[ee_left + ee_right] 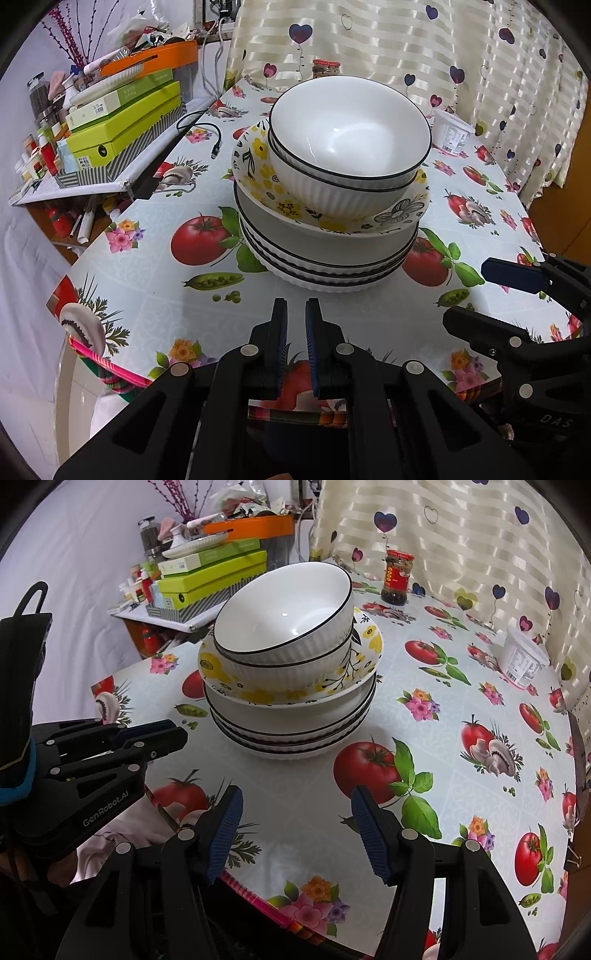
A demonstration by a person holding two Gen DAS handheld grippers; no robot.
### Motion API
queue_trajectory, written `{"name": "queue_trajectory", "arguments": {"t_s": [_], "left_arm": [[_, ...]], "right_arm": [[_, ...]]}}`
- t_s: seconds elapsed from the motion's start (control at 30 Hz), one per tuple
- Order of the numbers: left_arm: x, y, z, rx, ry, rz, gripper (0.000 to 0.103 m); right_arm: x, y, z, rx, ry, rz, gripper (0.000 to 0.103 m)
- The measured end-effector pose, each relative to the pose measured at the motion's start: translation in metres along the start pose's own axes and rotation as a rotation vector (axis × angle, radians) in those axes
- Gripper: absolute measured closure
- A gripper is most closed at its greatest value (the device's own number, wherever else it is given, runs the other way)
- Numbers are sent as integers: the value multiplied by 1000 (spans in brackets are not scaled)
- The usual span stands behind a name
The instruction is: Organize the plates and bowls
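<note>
A stack of dishes stands mid-table. At the bottom are several white plates (pixel 325 258) (pixel 288 723) with black rims. On them lies a yellow-flowered plate (pixel 255 162) (pixel 369 642). Two nested white ribbed bowls sit on top, the upper bowl (pixel 351 125) (pixel 284 609) tilted. My left gripper (pixel 296 310) (pixel 177 733) hovers in front of the stack, shut with nothing in it. Near the table's front edge, right of the left one, my right gripper (pixel 295 797) (pixel 465 291) is open and empty.
The table (pixel 369 720) has a tomato-print cloth. A red-lidded sauce jar (pixel 397 578) (pixel 325 68) and a white plastic tub (pixel 524 661) (pixel 452 133) stand at the back by the curtain. A cluttered side shelf with green boxes (pixel 125 122) is left; a black cable (pixel 216 147) lies nearby.
</note>
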State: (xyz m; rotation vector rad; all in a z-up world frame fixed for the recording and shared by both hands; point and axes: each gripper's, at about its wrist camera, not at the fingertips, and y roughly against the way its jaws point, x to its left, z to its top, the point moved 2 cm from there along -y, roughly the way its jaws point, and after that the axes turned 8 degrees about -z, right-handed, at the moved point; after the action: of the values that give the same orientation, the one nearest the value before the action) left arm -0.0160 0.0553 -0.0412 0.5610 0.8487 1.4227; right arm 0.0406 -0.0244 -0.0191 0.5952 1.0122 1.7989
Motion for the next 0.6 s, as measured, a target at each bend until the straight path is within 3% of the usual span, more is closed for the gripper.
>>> {"name": "queue_trajectory", "arguments": {"t_s": [0.6], "left_arm": [[-1,-1,-2,7,3,-6,93]], "right_arm": [[0,0,0,-3,1,0,41]]}}
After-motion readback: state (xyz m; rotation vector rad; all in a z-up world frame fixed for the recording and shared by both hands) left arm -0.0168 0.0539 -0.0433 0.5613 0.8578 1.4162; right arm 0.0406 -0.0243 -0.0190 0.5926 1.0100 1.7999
